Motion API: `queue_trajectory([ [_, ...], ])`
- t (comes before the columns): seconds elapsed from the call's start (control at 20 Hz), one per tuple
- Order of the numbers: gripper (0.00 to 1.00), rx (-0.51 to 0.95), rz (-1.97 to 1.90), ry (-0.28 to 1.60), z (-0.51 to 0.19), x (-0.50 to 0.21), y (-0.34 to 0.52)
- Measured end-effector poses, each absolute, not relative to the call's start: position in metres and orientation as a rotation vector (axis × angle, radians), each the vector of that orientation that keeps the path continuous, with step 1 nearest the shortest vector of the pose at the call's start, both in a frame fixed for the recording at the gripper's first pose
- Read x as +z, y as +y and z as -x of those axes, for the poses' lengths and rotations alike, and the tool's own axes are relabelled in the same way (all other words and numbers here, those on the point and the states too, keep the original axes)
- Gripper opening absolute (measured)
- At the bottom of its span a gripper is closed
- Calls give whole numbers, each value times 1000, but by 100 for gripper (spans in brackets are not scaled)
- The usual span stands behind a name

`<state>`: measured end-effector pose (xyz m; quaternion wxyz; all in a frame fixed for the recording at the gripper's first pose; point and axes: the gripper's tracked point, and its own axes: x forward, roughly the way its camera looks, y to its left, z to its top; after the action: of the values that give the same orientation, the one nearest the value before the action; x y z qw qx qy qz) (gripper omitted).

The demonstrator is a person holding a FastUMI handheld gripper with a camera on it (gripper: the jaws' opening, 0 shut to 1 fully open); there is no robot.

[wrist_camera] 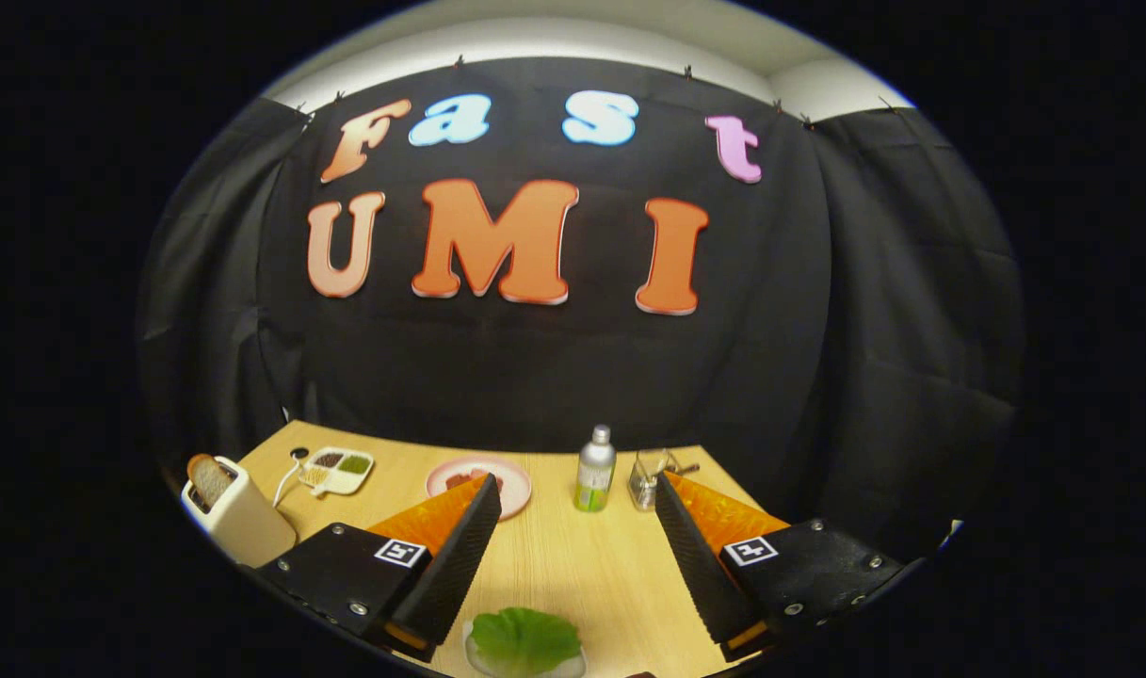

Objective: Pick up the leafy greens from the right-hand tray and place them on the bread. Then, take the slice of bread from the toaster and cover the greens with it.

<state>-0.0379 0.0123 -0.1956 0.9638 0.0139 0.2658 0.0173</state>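
Observation:
My gripper (577,499) is open, its two black fingers with orange backs spread wide above the wooden table (573,565). The leafy greens (524,640) lie on a small white tray (573,667) close below, between the finger bases. Beyond the left fingertip sits a pink plate (516,478) with something reddish on it, partly hidden by that finger. A white toaster (238,513) stands far to the left with a bread slice (209,478) poking out of its slot. Nothing is between the fingers.
A divided white dish (337,468) with green and brown contents lies behind the toaster, with a white cord beside it. A silver bottle with a green label (595,471) and a clear glass holder (650,476) stand at the table's back edge.

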Motion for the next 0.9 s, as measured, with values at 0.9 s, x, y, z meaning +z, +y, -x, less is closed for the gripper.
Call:
queue_trajectory([
  [0.9,91,161,-86,1326,178,-400,72],
])
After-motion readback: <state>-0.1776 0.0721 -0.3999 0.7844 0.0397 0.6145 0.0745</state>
